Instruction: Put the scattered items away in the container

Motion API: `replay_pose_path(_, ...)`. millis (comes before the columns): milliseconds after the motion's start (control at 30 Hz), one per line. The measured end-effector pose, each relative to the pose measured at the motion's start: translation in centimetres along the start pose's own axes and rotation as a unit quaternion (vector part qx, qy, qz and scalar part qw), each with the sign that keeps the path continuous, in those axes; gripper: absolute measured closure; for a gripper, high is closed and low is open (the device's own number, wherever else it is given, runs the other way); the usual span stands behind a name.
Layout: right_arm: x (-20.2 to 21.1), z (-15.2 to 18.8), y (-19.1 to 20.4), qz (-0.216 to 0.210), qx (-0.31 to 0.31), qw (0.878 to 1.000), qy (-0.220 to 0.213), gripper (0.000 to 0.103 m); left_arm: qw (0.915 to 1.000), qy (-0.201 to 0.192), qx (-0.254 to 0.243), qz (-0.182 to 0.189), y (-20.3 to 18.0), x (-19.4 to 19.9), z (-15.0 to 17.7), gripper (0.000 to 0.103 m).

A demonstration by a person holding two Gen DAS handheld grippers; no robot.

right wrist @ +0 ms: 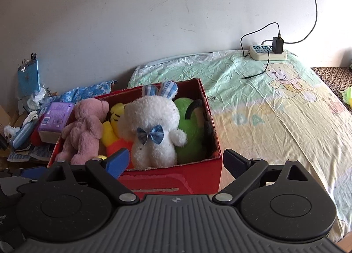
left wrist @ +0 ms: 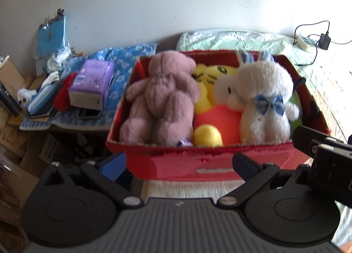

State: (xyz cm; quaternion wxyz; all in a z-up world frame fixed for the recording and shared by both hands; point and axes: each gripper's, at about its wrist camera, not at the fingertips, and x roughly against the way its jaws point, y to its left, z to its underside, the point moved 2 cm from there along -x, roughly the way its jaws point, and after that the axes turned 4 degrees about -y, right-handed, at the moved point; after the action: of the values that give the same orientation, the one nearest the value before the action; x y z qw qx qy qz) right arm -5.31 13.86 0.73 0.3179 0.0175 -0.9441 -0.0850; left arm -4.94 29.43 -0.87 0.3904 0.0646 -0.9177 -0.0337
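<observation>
A red cardboard box (left wrist: 198, 165) (right wrist: 198, 178) stands on the bed's near corner. Inside it lie a pink teddy bear (left wrist: 160, 99) (right wrist: 85, 129), a yellow and orange tiger toy (left wrist: 211, 103) (right wrist: 114, 127), a white rabbit with a blue bow (left wrist: 261, 103) (right wrist: 154, 134) and a green plush (right wrist: 189, 129). My left gripper (left wrist: 180, 165) is open just in front of the box's near wall, holding nothing. My right gripper (right wrist: 176, 162) is also open at the box's near right corner, with nothing between its fingers. The right gripper's body (left wrist: 325, 160) shows at the right edge of the left wrist view.
A cluttered side table (left wrist: 66, 107) left of the box holds a purple pack (left wrist: 92, 81) (right wrist: 55, 118), blue cloth and small items. A power strip (right wrist: 268, 51) with a charger and cable lies at the bed's far end. The bedsheet (right wrist: 275, 110) stretches right of the box.
</observation>
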Motion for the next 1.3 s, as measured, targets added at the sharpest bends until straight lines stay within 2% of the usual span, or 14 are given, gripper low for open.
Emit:
replay_pose_path(400, -1.0, -3.5, 0.5, 0.002, -0.001, 1.000, -0.031, 0.009, 0.9984, -0.027, 0.050, -0.002, 2.0, -0.4, -4.4, 0.000)
replay_pose_path(667, -1.7, -5.1, 0.5, 0.001, -0.004, 0.999, -0.045, 0.009, 0.9976, -0.054, 0.043, -0.011, 1.9, -0.6, -6.7, 0.001)
replay_pose_path(967, -2.6, -5.7, 0.3, 0.009, -0.005, 0.999, -0.045, 0.009, 0.9979, -0.055, 0.026, -0.023, 1.1, -1.6, -7.8, 0.000)
replay_pose_path(1167, -3.0, -5.6, -0.3, 0.017, -0.012, 0.999, -0.042, 0.009, 0.9987, -0.039, 0.031, -0.006, 1.2, -2.9, -8.2, 0.000)
replay_pose_path(1300, -3.5, -5.5, -0.7, 0.023, -0.018, 0.999, -0.036, 0.009, 0.9987, -0.040, 0.029, -0.012, 1.2, -3.5, -8.1, 0.000)
